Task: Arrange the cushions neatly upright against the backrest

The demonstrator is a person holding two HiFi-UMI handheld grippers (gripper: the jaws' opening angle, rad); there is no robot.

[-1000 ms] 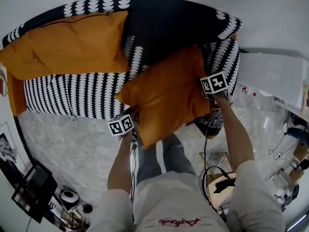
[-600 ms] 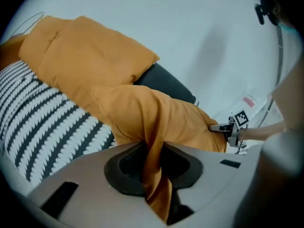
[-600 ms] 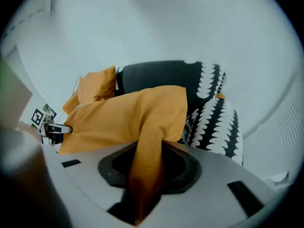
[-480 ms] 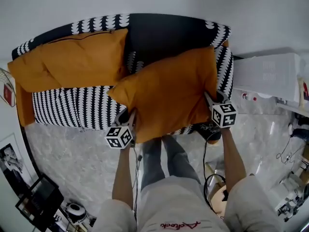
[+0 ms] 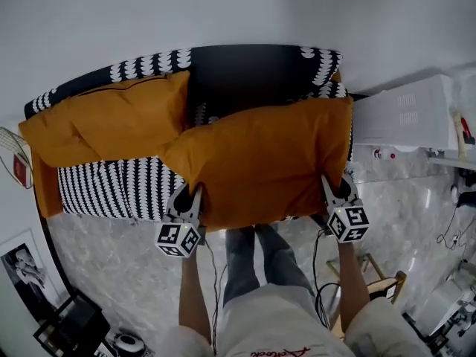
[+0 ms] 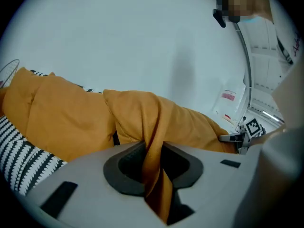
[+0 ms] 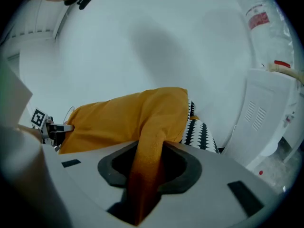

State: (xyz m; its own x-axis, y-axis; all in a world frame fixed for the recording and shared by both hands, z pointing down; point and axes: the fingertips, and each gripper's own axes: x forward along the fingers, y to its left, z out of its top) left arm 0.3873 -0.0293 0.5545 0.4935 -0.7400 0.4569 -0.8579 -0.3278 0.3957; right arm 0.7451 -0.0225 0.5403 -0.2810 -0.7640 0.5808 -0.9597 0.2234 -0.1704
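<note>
Two grippers are holding an orange cushion (image 5: 264, 162) spread over the patterned sofa (image 5: 97, 188).
The left gripper (image 5: 187, 198) and right gripper (image 5: 337, 188) are each clamping their fingers on a near corner of it, beside a second cushion (image 5: 111, 121) resting at the backrest (image 5: 245, 69). Best, I judge: keeping both corners level, seating the far edge first, then tipping it upright. The shirt's red script is cut off and unreadable.

We see a white wall (image 5: 223, 10) at the top, a white box with vent slits (image 5: 405, 114) at the right, pale marbled floor (image 5: 111, 251) below, and a framed picture (image 5: 26, 266) at lower left.
</note>
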